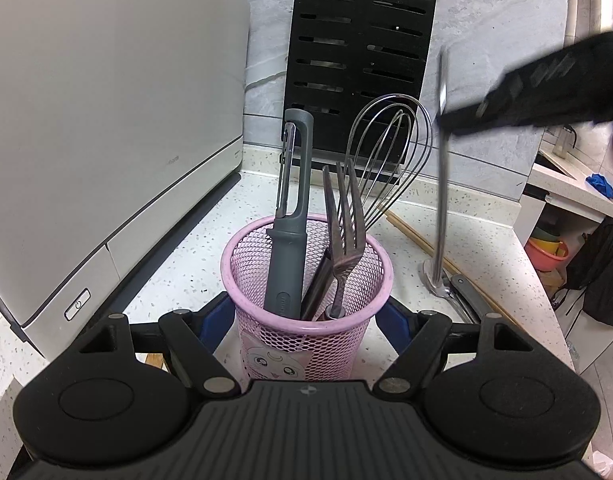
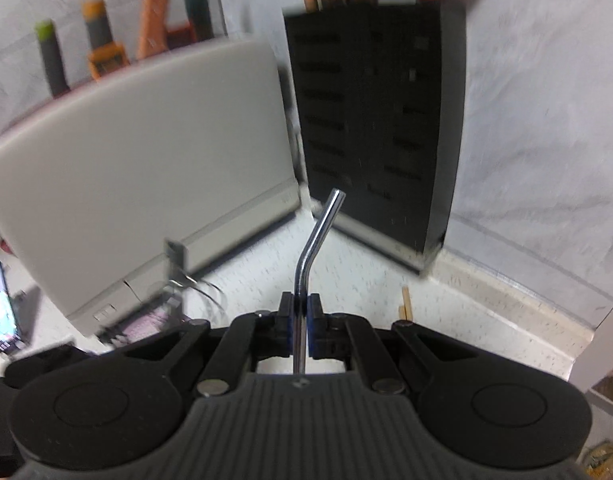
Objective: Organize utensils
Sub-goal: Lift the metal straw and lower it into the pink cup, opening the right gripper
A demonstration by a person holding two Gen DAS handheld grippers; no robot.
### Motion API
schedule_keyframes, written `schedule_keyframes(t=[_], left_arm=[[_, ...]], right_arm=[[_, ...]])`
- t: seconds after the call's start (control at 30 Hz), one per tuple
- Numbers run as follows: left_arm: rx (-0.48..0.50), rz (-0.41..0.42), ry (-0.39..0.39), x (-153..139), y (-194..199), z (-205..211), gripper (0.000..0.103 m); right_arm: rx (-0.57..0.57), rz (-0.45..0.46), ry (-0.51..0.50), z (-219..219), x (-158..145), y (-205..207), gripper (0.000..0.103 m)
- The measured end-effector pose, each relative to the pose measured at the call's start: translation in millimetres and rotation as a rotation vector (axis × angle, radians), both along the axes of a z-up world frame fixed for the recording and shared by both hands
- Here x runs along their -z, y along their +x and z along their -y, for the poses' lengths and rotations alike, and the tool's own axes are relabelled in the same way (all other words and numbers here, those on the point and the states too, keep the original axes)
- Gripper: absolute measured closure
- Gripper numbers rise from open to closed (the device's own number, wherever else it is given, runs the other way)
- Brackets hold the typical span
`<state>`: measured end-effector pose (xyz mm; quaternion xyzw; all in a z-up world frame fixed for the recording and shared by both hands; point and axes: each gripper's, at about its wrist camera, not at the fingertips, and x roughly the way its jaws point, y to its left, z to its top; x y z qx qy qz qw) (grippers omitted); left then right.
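Metal straw [image 2: 306, 276] pinched by right hand-held gripper [image 2: 301, 322], clamped below the bend, held off the table [image 1: 446, 216]. Left hand-held gripper [image 1: 306, 320] spread wide around pink mesh cup [image 1: 306, 320]; contact unclear. Straw looks light, stiff, slippery; grip the straight shank.

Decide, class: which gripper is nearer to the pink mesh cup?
Left. The left gripper has its open fingers on either side of the pink mesh cup; the right gripper is up and to the right, shut on a bent metal straw.
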<state>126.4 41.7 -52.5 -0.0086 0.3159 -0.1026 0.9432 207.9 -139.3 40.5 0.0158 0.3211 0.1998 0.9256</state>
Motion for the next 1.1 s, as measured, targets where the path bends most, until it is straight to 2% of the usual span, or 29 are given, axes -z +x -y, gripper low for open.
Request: schedule_keyframes(t=[0.2, 0.3, 0.4, 0.53, 0.83, 1.1], left_arm=[[-0.006, -0.011, 0.006, -1, 1, 2, 0.014], [-0.006, -0.017, 0.005, -2, 2, 3, 0.014], [-0.001, -0.019, 0.005, -2, 1, 5, 0.014], [0.004, -0.022, 0.004, -2, -2, 6, 0.014], [0.000, -0.023, -0.018, -1, -6, 4, 0.014], [-0.002, -0.012, 0.014, 0, -8, 11, 0.014]], right_arm=[[-0.050, 0.158, 0.104, 4, -37, -43, 0.100], [-0.085, 0.198, 0.156, 1, -44, -58, 0.100], [-0.121, 0.230, 0.164, -10, -43, -66, 0.100], [-0.146, 0.213, 0.173, -20, -31, -65, 0.100], [-0.171, 0.212, 0.099, -37, 10, -61, 0.100], [-0.196, 0.158, 0.058, -36, 32, -66, 0.100]])
